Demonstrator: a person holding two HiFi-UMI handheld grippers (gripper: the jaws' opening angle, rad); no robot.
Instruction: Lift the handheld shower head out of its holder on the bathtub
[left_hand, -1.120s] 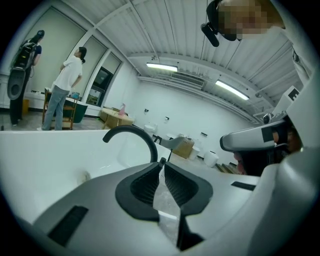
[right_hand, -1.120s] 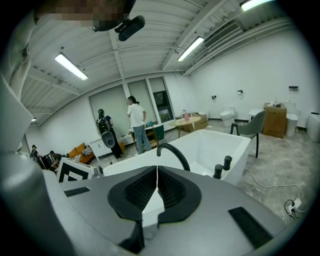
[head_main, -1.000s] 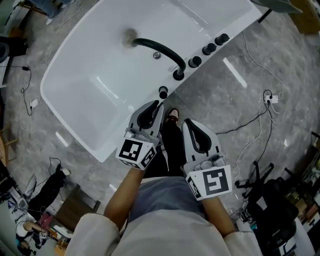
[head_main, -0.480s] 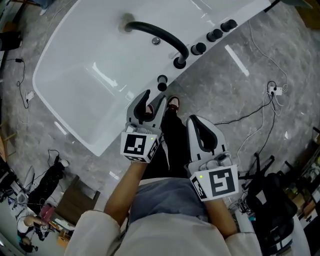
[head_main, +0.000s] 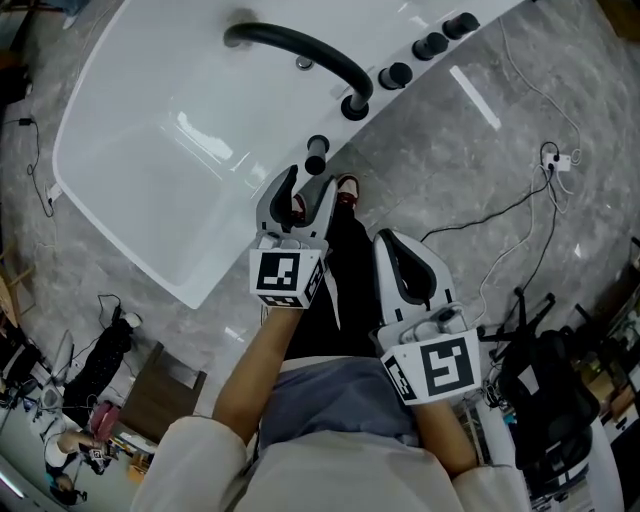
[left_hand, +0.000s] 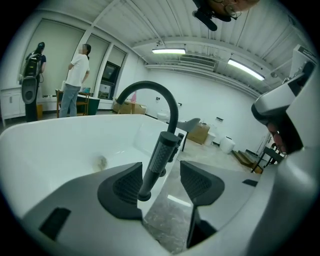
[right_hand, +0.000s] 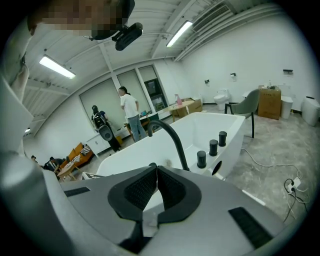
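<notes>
Nothing is lifted yet: the left gripper (head_main: 306, 188), jaws opening, frames the untouched shower head (head_main: 316, 156) at its twelve o'clock, while the right gripper (head_main: 398, 246) is closed and empty.

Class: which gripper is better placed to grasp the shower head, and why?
Left. The left gripper is lined up with the shower head, framed untouched between its opening jaws. The right gripper is shut and farther from the bathtub.
</notes>
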